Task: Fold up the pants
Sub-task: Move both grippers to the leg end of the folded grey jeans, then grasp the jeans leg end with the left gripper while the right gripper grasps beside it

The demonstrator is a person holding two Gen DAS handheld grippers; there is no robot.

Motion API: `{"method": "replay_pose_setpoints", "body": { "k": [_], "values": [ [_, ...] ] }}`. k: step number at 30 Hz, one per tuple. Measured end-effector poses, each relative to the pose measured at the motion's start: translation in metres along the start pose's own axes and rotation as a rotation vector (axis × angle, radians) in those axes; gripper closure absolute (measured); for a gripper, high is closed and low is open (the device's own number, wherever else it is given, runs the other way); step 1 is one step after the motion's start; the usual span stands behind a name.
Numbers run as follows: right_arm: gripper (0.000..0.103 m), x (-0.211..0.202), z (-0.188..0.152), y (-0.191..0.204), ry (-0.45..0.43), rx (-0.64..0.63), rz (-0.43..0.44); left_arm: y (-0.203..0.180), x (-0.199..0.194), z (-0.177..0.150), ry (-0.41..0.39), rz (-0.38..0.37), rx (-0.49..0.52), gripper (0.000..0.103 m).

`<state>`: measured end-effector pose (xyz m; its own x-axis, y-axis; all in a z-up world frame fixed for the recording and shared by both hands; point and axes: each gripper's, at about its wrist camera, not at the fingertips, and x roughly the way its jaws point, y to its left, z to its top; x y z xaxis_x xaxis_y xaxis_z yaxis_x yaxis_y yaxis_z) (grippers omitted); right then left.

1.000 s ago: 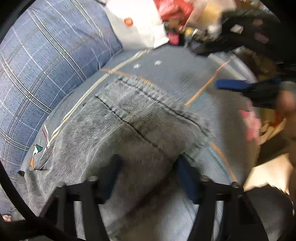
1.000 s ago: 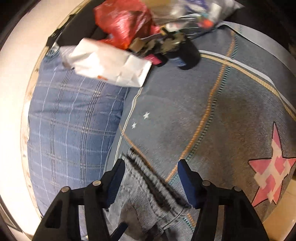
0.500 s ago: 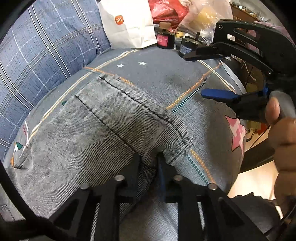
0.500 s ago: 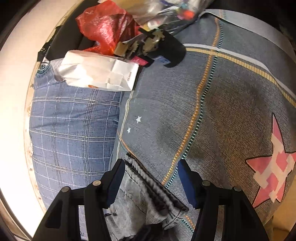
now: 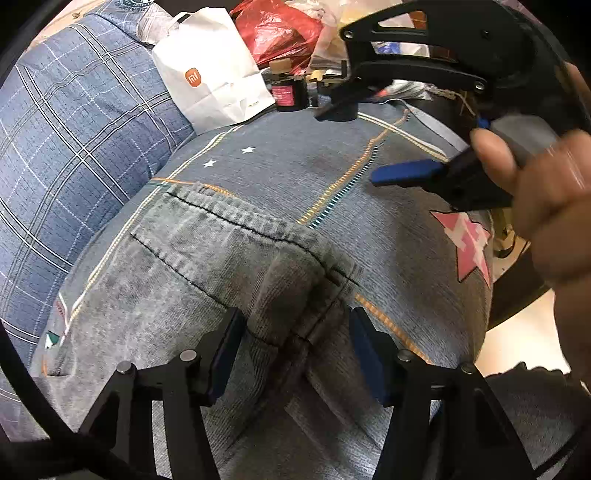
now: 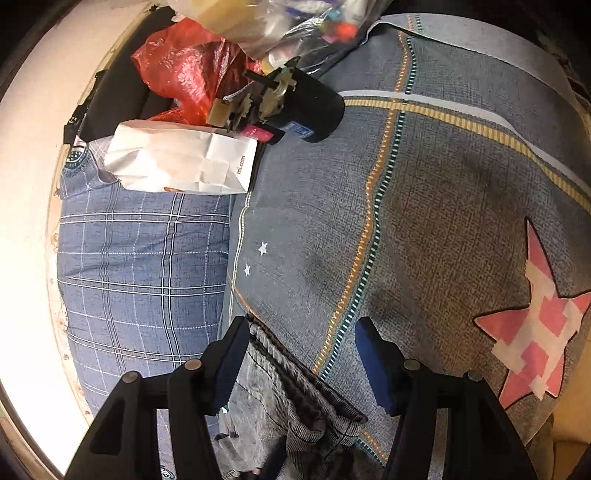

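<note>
Half a second back the left gripper [image 5: 295, 347] had its pads pinched on a ridge of denim; its jaws are opening now, standing clear on either side of that raised fold at the bottom centre of the left wrist view, pads not pressing the cloth.

Largest thing around is the grey-blue bedspread [image 5: 295, 162] with orange and teal stripes, filling the middle of both views. On it the grey pants [image 5: 207, 258] spread across the lower centre and lower left of the left wrist view, hem toward the top; in the right wrist view only a bunched edge of them [image 6: 295, 387] shows at the bottom centre.

A blue plaid pillow [image 5: 66, 155] takes up the left side and lies just beside the pants. A pink patchwork star [image 6: 535, 328] sits printed at the right edge of the right wrist view.

The right gripper [image 5: 362, 144], held in a hand [image 5: 546, 206], hangs at the upper right of the left wrist view over bare bedspread, jaws apart and gripping nothing; in its own view the pants' edge lies between the fingers near the left pad, untouched as far as I can see.

Clutter crowds the top: a white paper bag [image 5: 210, 85] leaning on the pillow, a red plastic bag [image 5: 280, 33] behind it, a clear plastic bag [image 6: 280, 26], and a small dark bottle [image 5: 286, 90] with a pink label, all well apart from the pants.
</note>
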<state>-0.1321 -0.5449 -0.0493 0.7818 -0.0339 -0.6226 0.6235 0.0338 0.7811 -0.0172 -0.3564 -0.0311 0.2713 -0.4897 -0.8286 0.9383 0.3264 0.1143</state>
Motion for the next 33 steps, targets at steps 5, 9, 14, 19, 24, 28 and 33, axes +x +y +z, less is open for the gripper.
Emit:
{"method": "replay_pose_setpoints", "body": {
  "k": [5, 9, 14, 19, 24, 28, 33],
  "values": [
    [0.038, 0.009, -0.001, 0.001, 0.056, 0.005, 0.062, 0.017, 0.002, 0.002, 0.0, 0.007, -0.074, 0.083],
    [0.036, 0.018, -0.006, 0.006, 0.109, -0.023, 0.064, 0.049, -0.024, 0.002, -0.091, -0.09, -0.252, 0.085],
    [0.036, 0.057, -0.02, 0.022, 0.291, -0.07, 0.125, 0.065, -0.031, -0.002, -0.12, -0.146, -0.365, 0.085],
    [0.041, 0.096, -0.04, 0.041, 0.436, -0.117, 0.128, 0.058, -0.032, -0.002, -0.111, -0.158, -0.371, 0.085],
    [0.08, 0.09, -0.051, 0.069, 0.41, -0.266, 0.147, 0.072, -0.056, -0.005, -0.167, -0.175, -0.454, 0.085],
    [0.08, 0.07, -0.082, 0.12, 0.411, -0.471, 0.332, 0.096, -0.097, -0.024, -0.239, -0.149, -0.585, 0.085],
    [0.08, 0.073, -0.138, 0.161, 0.482, -0.616, 0.443, 0.128, -0.131, -0.074, -0.277, -0.102, -0.744, 0.085]
  ]
}}
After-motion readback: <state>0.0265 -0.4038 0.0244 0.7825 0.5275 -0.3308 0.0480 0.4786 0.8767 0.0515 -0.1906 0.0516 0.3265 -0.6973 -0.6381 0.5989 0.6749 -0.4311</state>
